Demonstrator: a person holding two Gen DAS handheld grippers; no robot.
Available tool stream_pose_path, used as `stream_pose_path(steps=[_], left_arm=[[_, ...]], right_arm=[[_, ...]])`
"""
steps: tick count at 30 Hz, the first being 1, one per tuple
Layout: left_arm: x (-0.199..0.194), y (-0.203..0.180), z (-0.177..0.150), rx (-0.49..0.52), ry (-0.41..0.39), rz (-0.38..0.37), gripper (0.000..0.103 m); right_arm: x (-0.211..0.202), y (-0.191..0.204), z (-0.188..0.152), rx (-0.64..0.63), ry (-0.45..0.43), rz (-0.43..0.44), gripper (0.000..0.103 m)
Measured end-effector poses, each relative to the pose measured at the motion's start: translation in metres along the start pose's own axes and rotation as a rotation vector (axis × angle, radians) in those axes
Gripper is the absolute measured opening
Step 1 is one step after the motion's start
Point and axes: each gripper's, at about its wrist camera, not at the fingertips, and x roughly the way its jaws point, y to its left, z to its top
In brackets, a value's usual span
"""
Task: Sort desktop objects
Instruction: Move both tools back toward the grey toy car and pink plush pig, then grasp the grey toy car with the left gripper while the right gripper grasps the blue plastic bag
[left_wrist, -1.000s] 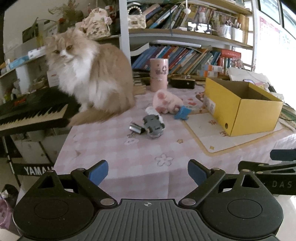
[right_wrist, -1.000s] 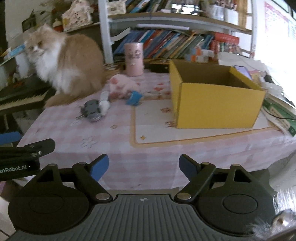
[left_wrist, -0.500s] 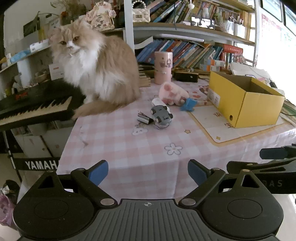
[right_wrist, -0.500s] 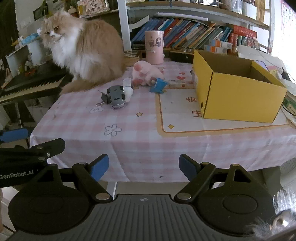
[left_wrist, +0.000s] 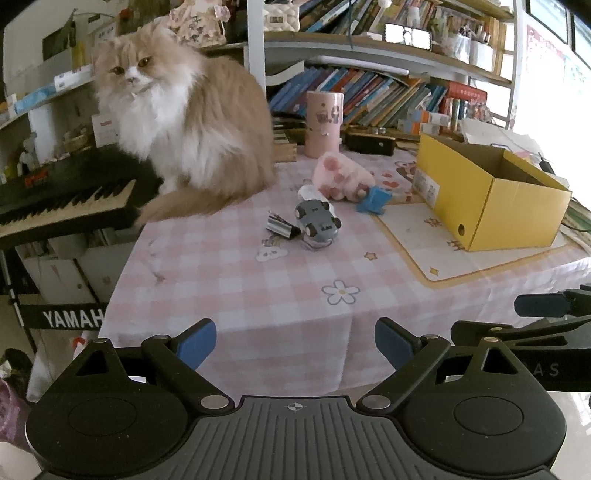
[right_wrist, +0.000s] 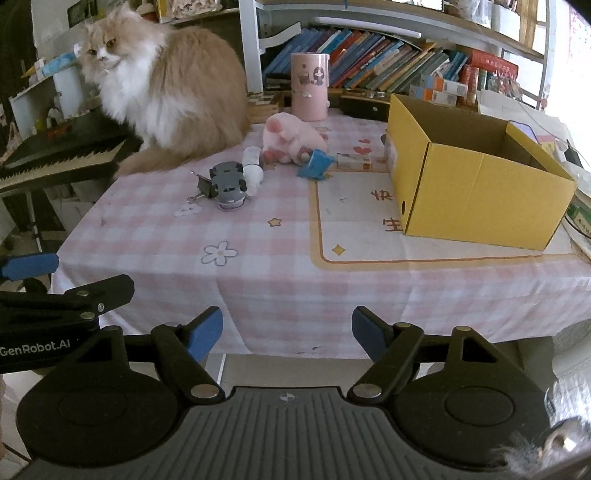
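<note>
An open yellow cardboard box (left_wrist: 491, 195) (right_wrist: 476, 184) stands on the right of the table. Loose objects lie mid-table: a grey toy car (left_wrist: 318, 220) (right_wrist: 227, 181) upside down, a black binder clip (left_wrist: 280, 226), a white bottle (right_wrist: 253, 168), a pink plush toy (left_wrist: 341, 173) (right_wrist: 291, 140) and a blue toy (left_wrist: 375, 199) (right_wrist: 314, 166). My left gripper (left_wrist: 295, 341) and right gripper (right_wrist: 287, 332) are both open and empty, held in front of the table's near edge, well short of the objects.
A fluffy cat (left_wrist: 184, 122) (right_wrist: 166, 92) sits on the table's far left corner. A keyboard (left_wrist: 62, 206) stands left of the table. A pink cylinder (left_wrist: 324, 123) stands at the back, with bookshelves (left_wrist: 369, 92) behind. The pink checked tablecloth (left_wrist: 295, 280) hangs over the front edge.
Both grippers have drawn back and lower from the table, so more of the tablecloth's front shows. The cat has turned its head toward me. The objects have not moved.
</note>
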Motion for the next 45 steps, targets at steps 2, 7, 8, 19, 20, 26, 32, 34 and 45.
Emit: stream_pose_path(steps=[2,7,8,19,20,26,32,34,45], left_arm=[[0.004,-0.001,0.002,-0.003,0.005,0.006,0.095],[0.014,-0.004,0.008,-0.005,0.014,0.015,0.095],[0.016,-0.005,0.01,-0.004,0.014,0.017,0.095],[0.052,-0.009,0.034,-0.046,0.037,0.05,0.095],[0.056,-0.01,0.036,-0.051,0.039,0.053,0.095],[0.078,-0.016,0.052,-0.064,0.048,0.074,0.095],[0.098,-0.022,0.066,-0.054,0.069,0.105,0.093],[0.104,-0.023,0.069,-0.06,0.077,0.109,0.093],[0.141,-0.035,0.088,-0.054,0.092,0.124,0.082]], right_arm=[[0.004,-0.002,0.002,-0.004,0.005,0.003,0.077],[0.015,-0.008,0.01,-0.011,0.016,0.012,0.076],[0.018,-0.009,0.012,-0.011,0.017,0.014,0.076],[0.054,-0.027,0.047,-0.055,0.032,0.047,0.076],[0.058,-0.028,0.051,-0.06,0.034,0.051,0.076],[0.08,-0.038,0.074,-0.081,0.033,0.069,0.076],[0.103,-0.046,0.099,-0.073,0.02,0.083,0.074],[0.111,-0.048,0.107,-0.058,0.015,0.092,0.073],[0.152,-0.057,0.141,-0.057,0.003,0.106,0.062]])
